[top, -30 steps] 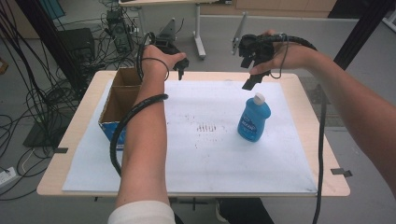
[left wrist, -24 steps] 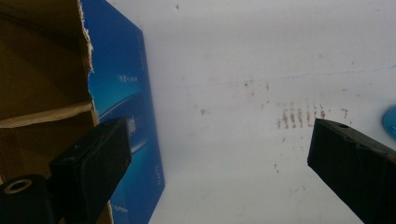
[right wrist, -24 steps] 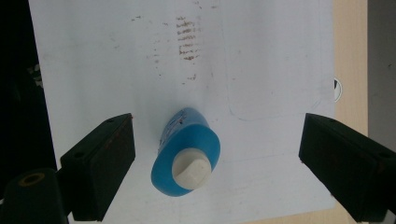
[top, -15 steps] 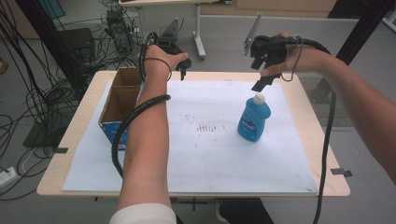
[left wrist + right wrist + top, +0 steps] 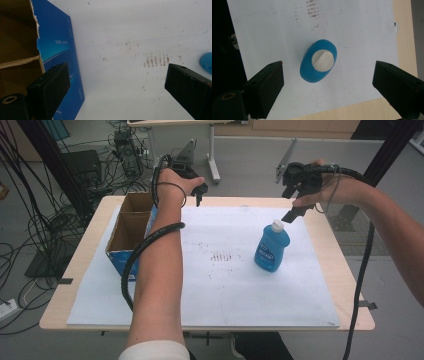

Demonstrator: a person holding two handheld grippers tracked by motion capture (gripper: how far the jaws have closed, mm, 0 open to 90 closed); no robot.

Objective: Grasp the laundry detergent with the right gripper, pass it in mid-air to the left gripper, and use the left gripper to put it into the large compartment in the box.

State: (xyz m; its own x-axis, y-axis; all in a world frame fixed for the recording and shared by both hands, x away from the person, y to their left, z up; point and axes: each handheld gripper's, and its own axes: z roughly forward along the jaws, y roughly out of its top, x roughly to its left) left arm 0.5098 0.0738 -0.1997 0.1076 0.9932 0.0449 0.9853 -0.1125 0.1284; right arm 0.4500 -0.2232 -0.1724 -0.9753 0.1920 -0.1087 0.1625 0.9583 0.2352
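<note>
White paper [image 5: 200, 285] is spread over a wooden table [image 5: 350, 285], with cables seen on the floor behind. A blue bottle [image 5: 271, 249] with a white cap [image 5: 323, 60] is stood upright on the paper, right of centre. Directly above it the right gripper [image 5: 295, 210] is held, jaws parted wide and empty, the bottle's long axis seen end-on between them. The left gripper [image 5: 197, 195], also open and empty, is held well apart, beside a cardboard box [image 5: 125, 232].

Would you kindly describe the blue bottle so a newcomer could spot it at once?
On the wooden table lies a white sheet; right of its middle stands an upright blue plastic bottle. Its white cap and printed label set it apart from the open blue cardboard box at the left.
</note>
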